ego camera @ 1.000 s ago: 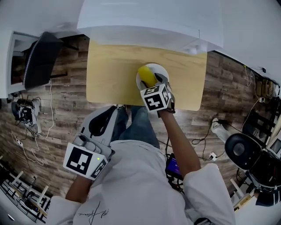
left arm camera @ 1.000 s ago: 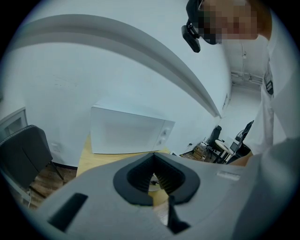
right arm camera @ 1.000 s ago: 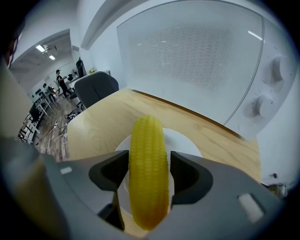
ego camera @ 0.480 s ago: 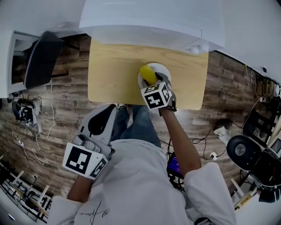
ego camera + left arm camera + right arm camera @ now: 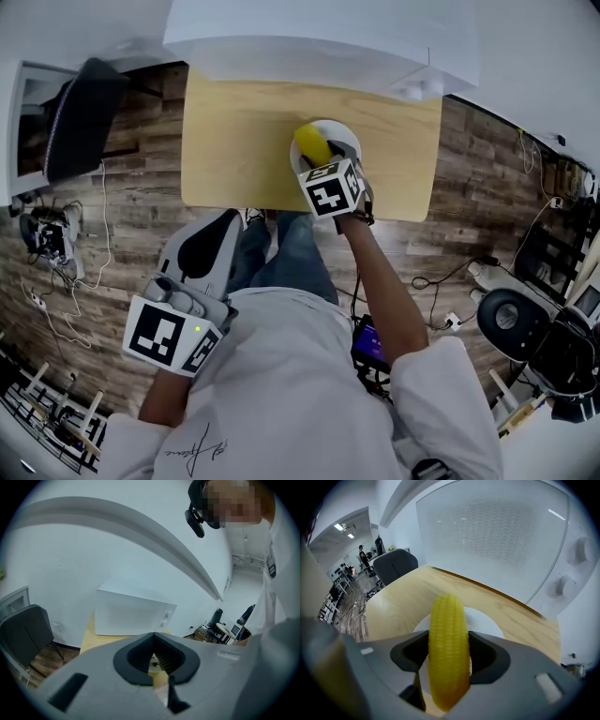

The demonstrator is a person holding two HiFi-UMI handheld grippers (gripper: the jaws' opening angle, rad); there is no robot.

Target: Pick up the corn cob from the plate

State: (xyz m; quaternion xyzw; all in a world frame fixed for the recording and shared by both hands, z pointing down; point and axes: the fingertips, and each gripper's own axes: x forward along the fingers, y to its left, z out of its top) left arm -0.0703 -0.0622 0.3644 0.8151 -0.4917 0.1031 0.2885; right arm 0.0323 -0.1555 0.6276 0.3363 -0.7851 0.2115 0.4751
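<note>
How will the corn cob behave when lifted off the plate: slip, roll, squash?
Probably stiff: the corn cob shows no squashing between the pads of the right gripper. Its rounded, tapered body may pivot or slide in the grip, though the kernel rows should add friction. Dropped on the plate, it would likely roll.

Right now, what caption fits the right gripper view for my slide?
Right gripper closed on the yellow corn cob, white plate beneath, microwave behind.
</note>
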